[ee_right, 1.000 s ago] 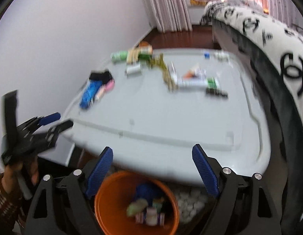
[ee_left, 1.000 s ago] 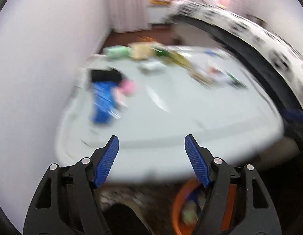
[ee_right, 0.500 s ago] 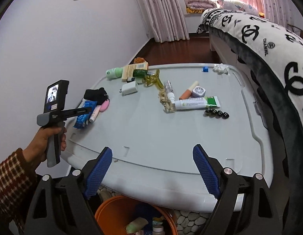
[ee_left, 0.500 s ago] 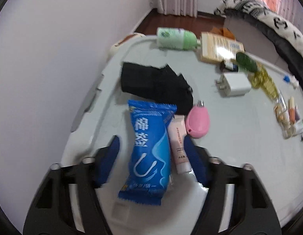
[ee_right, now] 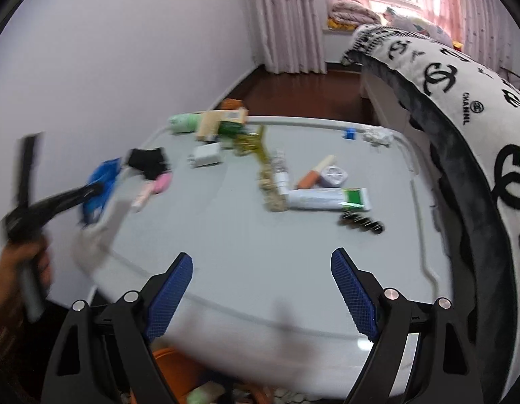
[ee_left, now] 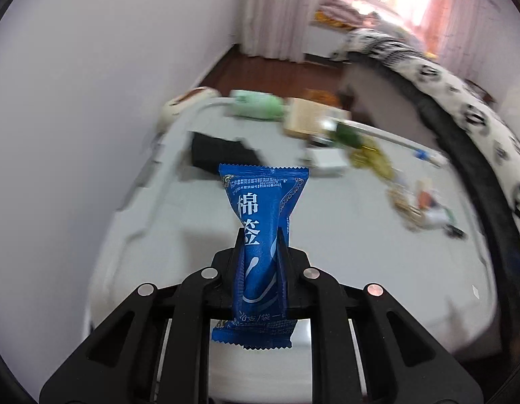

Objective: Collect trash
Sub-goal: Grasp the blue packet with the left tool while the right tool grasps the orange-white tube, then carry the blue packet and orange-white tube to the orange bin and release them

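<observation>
— One blue packet (ee_left: 260,245), white characters printed down its face, pinched at the waist by the left gripper (ee_left: 260,245). Jaws just drawn in tight on it, both ends sticking out past the fingers.

— Lifted, or flat on the lid?

— Cannot tell for sure; seen above the near left part of the grey lid (ee_left: 344,252), in front of a black cloth (ee_left: 223,149). From the right wrist view, only a blue smear (ee_right: 102,181) at the tip of the blurred left gripper (ee_right: 91,190), gripped by a hand (ee_right: 23,269) in a checked sleeve.

— And the right gripper (ee_right: 261,289)?

— Spread wide, nothing between the blue pads (ee_right: 171,298), hanging over the lid's near edge.

— Further out?

— Pink case (ee_right: 160,183) and small tube (ee_right: 142,198) beside the cloth, white charger (ee_right: 206,155), green bottle (ee_right: 184,124), toothpaste tube (ee_right: 327,198), black beads (ee_right: 361,224). Orange bucket (ee_right: 172,367) below the edge. Patterned blanket (ee_right: 461,101) along the right.
</observation>
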`<action>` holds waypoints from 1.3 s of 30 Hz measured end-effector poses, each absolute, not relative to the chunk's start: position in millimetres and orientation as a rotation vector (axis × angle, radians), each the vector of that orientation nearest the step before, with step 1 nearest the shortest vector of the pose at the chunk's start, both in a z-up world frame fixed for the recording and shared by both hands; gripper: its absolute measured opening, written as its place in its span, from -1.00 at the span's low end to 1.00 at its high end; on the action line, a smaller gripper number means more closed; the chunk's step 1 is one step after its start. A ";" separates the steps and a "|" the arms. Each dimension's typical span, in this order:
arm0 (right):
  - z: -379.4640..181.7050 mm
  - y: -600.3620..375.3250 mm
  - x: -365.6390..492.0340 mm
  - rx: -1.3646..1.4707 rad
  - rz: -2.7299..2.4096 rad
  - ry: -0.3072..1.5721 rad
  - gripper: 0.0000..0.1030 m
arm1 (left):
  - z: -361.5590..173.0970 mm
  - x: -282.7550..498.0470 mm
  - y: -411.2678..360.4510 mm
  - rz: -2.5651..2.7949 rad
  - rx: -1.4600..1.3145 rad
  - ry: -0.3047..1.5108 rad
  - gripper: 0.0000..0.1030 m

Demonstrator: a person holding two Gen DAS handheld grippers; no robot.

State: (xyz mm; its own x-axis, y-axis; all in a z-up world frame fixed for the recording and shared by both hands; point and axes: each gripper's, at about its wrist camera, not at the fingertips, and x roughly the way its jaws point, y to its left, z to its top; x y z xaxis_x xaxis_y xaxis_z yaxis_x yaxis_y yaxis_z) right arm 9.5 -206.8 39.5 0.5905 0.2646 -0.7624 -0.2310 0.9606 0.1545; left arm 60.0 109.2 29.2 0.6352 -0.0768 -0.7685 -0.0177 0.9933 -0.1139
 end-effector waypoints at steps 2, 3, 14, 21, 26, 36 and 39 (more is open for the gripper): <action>32.1 -218.2 41.5 0.055 0.249 0.921 0.61 | 27.9 50.6 82.2 -0.110 -0.098 0.870 -0.71; 29.4 -221.1 53.4 0.057 0.237 0.926 0.61 | 27.0 48.6 72.8 -0.142 -0.097 0.871 -0.71; -30.9 -216.3 220.3 -0.017 0.131 1.043 0.36 | 17.8 46.1 11.0 -0.346 -0.008 0.872 -0.70; -57.2 -200.9 245.7 -0.110 0.088 1.158 -0.03 | 17.9 46.5 12.4 -0.363 -0.007 0.873 -0.70; -51.9 -190.8 245.5 -0.150 0.134 1.148 -0.40 | 17.6 44.9 11.1 -0.376 -0.010 0.877 -0.70; -4.5 -189.8 225.4 -0.088 0.198 1.032 -0.59 | 13.5 46.1 10.1 -0.372 -0.011 0.899 -0.70; 6.3 -187.5 216.0 -0.093 0.196 1.002 -0.59 | 15.5 42.7 7.1 -0.371 0.005 0.886 -0.70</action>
State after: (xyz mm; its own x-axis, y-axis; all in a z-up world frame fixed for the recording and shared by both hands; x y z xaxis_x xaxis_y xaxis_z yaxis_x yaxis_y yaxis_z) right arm 216.0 -187.5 6.3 0.5231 0.1206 -0.8437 -0.2060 0.9785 0.0122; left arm 42.7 7.1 15.5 0.5730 -0.3148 -0.7567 0.3190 0.9361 -0.1480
